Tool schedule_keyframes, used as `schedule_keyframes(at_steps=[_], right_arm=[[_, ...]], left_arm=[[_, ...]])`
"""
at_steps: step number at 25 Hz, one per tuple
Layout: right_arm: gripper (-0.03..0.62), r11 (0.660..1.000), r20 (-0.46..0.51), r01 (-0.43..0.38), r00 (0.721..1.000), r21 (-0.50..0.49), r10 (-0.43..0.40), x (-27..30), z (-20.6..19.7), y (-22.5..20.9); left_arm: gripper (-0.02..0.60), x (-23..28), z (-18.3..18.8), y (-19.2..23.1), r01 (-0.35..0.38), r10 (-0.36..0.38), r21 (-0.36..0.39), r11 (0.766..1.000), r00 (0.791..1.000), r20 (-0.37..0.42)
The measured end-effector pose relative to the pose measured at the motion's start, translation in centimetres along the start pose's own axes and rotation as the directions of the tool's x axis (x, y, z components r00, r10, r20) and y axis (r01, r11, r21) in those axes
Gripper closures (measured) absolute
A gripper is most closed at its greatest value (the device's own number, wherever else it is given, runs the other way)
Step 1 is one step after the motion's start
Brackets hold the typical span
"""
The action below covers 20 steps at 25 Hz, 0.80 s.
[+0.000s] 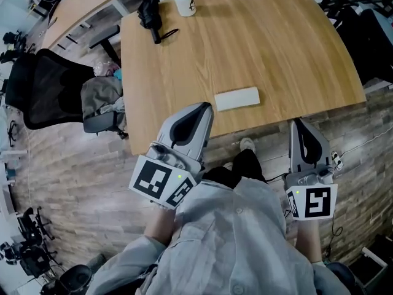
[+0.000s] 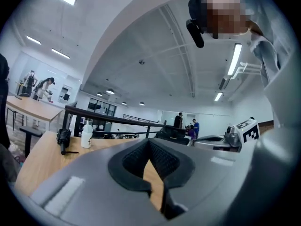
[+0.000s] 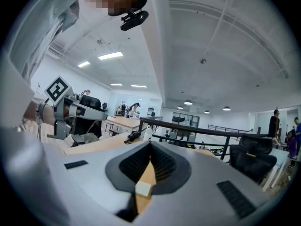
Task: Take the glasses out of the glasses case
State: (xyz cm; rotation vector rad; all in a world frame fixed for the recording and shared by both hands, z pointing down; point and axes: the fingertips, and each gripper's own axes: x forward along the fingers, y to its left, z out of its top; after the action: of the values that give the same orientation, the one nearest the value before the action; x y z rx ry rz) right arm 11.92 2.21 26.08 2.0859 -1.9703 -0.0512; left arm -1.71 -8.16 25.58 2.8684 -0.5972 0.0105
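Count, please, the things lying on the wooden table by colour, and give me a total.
White: 2 (flat white rectangular glasses case, white plastic bottle)
Black: 1 (what looks like a black folded umbrella)
Total: 3

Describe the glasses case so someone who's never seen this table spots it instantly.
Start at the light wooden table. Near the edge closest to the person lies a flat white oblong glasses case. It lies alone; the white bottle and black umbrella are at the far edge.
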Motion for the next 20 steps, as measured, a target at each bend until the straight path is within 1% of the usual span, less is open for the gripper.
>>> schedule_keyframes(at_steps=[5,7,9,13,16,18,20], right_arm=[[0.594,0.993,-0.042,-0.1,0.994,-0.065,0.097,2.8,-1.3,0.9],[0.594,0.984,-0.047,-0.138,0.99,-0.111,0.134,3.8,-1.9,1.2],[0.594,0.972,-0.059,-0.176,0.984,-0.156,0.169,4.5,-2.8,1.6],[0.594,0.951,-0.146,-0.24,0.966,-0.193,0.214,5.9,-5.9,1.9],[0.594,0.936,-0.18,-0.285,0.951,-0.205,0.25,7.0,-7.6,1.9],[0.594,0.929,-0.19,-0.313,0.942,-0.195,0.277,7.7,-8.8,1.9],[0.592,0.921,-0.216,-0.341,0.929,-0.189,0.3,8.4,-10.2,2.0]], left_arm=[[0.578,0.1,-1.7,2.3,-0.091,0.09,-0.024,0.996,0.995,-0.043],[0.578,0.2,-2.6,3.2,-0.131,0.129,-0.026,0.991,0.989,-0.066],[0.578,0.2,-3.6,3.7,-0.152,0.149,-0.031,0.988,0.985,-0.089],[0.577,1.1,-6.3,4.4,-0.162,0.153,-0.042,0.986,0.973,-0.175],[0.577,2.0,-8.5,4.6,-0.161,0.141,-0.064,0.985,0.96,-0.243],[0.577,2.5,-10.3,4.6,-0.163,0.135,-0.074,0.984,0.946,-0.294],[0.577,2.8,-12.1,4.9,-0.176,0.139,-0.073,0.982,0.925,-0.354]])
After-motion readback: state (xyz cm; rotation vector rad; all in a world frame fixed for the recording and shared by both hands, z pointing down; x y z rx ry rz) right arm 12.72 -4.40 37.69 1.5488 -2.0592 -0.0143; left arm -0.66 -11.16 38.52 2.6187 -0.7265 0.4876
